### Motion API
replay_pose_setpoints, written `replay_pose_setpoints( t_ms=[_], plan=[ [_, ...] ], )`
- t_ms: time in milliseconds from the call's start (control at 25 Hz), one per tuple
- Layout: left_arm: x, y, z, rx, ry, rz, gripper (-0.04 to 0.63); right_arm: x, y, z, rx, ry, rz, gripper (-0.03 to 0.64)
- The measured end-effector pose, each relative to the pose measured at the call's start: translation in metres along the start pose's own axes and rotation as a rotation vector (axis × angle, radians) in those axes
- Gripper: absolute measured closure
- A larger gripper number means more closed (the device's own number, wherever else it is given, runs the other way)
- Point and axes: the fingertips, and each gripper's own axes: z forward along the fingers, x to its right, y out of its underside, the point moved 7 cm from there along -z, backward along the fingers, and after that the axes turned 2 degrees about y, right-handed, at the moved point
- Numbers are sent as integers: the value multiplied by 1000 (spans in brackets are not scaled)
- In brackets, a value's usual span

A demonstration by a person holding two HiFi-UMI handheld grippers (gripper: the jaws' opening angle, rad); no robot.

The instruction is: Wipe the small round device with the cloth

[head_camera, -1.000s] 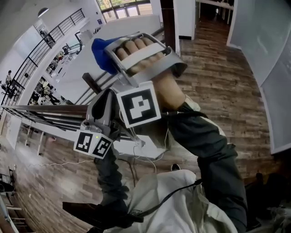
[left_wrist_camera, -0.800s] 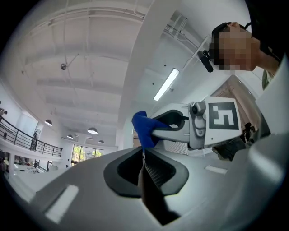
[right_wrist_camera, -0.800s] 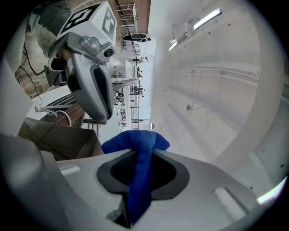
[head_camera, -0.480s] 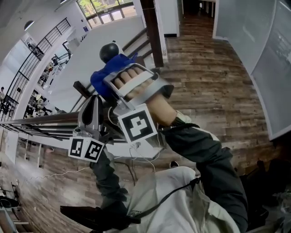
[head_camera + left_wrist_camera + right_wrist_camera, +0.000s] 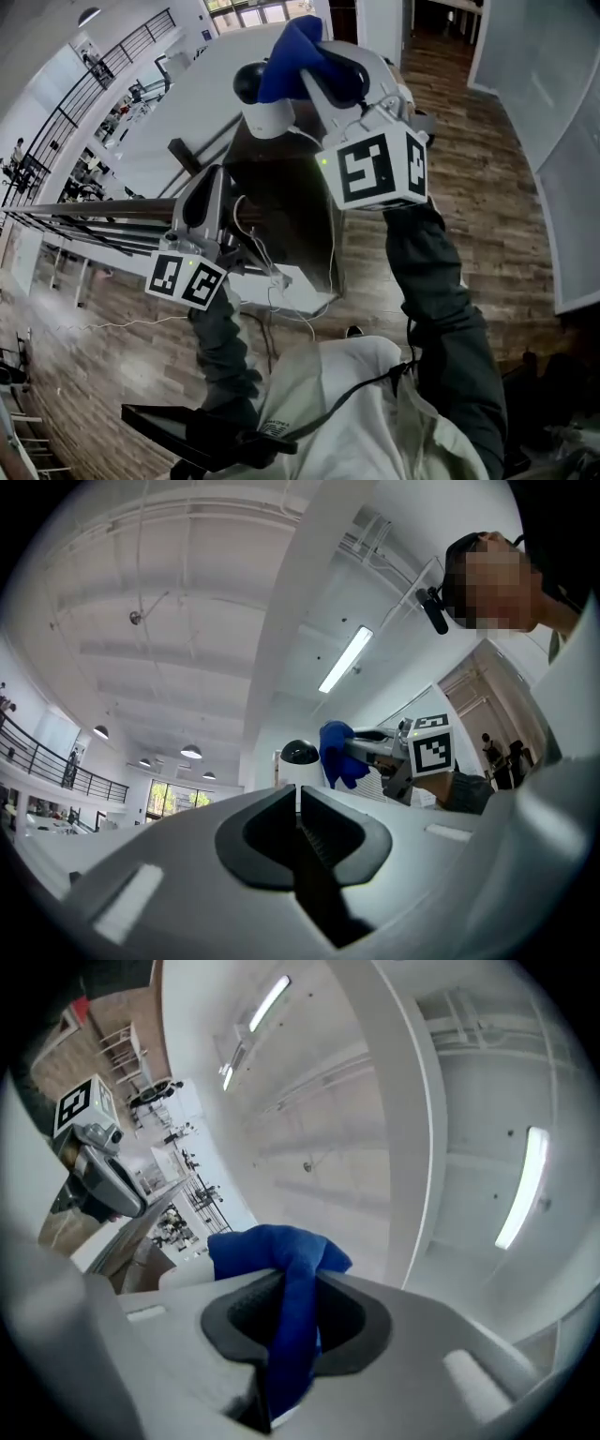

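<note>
The small round device [image 5: 255, 101] has a white body and a black dome; it sits at the top of a dark panel. My right gripper [image 5: 326, 67] is shut on the blue cloth [image 5: 289, 49], which rests against the device's upper right side. In the right gripper view the cloth [image 5: 281, 1260] bunches out past the shut jaws. My left gripper [image 5: 212, 180] hangs lower left of the device, shut and holding nothing. From the left gripper view, the device [image 5: 300, 757] and the cloth [image 5: 337, 754] appear beyond the shut jaws.
The dark panel [image 5: 286, 211] stands under the device with thin cables [image 5: 281, 281] hanging near it. A dark metal railing [image 5: 84, 230] runs left. Wooden floor [image 5: 487, 187] lies far below at right. A person's sleeve [image 5: 436, 309] fills the lower middle.
My right gripper has turned and swung up and to the right, bringing the blue cloth onto the device's side. The left gripper has hardly shifted.
</note>
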Motion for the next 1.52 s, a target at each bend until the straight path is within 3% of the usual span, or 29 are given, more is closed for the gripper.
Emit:
replay_pose_setpoints(
  t_ms=[160,240,400,760,960,1520],
  plan=[
    [6,5,4,-8,2,3,591,-50,23,2,-27,-175,29,543],
    [8,5,5,-15,7,8,591,-64,30,-4,-35,-207,46,543],
    [6,6,7,-8,-11,10,591,-63,33,-12,-5,-259,200,543],
    [4,10,-4,25,-77,5,591,-71,32,-61,37,-149,409,543],
    [9,26,-23,-10,-96,-21,592,-83,56,-97,-6,-133,636,543],
    [30,40,-43,-14,-134,-69,592,-98,52,-119,-19,-177,580,543]
  ],
)
